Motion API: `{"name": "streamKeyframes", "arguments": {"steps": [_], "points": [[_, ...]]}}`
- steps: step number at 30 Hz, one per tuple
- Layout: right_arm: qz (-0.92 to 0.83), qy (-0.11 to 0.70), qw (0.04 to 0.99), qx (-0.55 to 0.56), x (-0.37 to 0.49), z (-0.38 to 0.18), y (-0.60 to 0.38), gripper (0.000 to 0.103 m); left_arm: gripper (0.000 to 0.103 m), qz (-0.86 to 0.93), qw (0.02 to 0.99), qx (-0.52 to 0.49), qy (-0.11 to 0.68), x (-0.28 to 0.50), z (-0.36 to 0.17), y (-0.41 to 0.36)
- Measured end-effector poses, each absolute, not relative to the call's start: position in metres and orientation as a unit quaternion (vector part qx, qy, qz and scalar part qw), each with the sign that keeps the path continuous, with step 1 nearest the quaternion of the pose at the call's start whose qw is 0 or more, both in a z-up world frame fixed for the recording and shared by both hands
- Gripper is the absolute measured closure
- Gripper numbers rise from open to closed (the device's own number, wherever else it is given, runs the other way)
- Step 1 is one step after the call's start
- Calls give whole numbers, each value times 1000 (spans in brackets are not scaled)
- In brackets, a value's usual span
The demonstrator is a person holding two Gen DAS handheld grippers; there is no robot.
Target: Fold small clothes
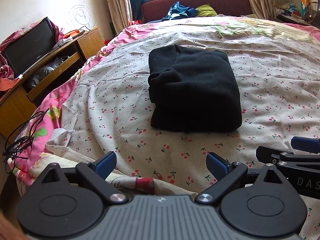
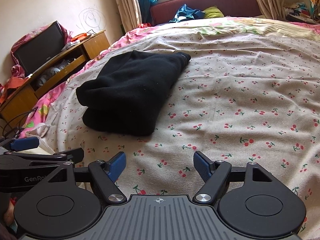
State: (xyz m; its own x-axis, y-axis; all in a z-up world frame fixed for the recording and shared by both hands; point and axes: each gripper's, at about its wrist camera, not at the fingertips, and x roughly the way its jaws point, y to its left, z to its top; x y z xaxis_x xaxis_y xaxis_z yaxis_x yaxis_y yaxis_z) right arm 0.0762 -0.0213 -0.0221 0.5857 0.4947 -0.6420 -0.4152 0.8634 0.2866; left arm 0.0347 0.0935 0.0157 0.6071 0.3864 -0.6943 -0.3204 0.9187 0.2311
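One folded black garment (image 1: 193,88) lies on the cherry-print bed sheet (image 1: 270,84), ahead of both grippers, untouched. Left gripper (image 1: 161,161) and right gripper (image 2: 159,163) hover side by side, fingers apart, empty, nothing between

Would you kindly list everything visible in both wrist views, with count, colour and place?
folded garment: one, black, on the cherry-print sheet mid-bed, touched by neither gripper
cherry-print sheet: one, beige with red cherries, spread over the bed
pink quilt: one, pink floral, under the sheet at the bed's left edge
headboard: one, maroon, far end of the bed
blue cloth: one, blue, by the headboard
yellow-green item: one, right of the blue cloth
television: one, black, on the wooden cabinet
wooden cabinet: one, brown, left of the bed
cables: a bundle, black, bed's left edge
curtains: beige, beside the window
left gripper: black with blue pads, jaws open, empty
right gripper: same, jaws open, empty
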Motion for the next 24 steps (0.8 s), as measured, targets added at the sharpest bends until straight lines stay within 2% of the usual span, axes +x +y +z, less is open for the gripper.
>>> {"name": "streamKeyframes", "arguments": {"steps": [24], "points": [[258, 382, 886, 56, 75, -24, -21, 27, 0, 199, 894, 42, 400, 34, 14, 94]]}}
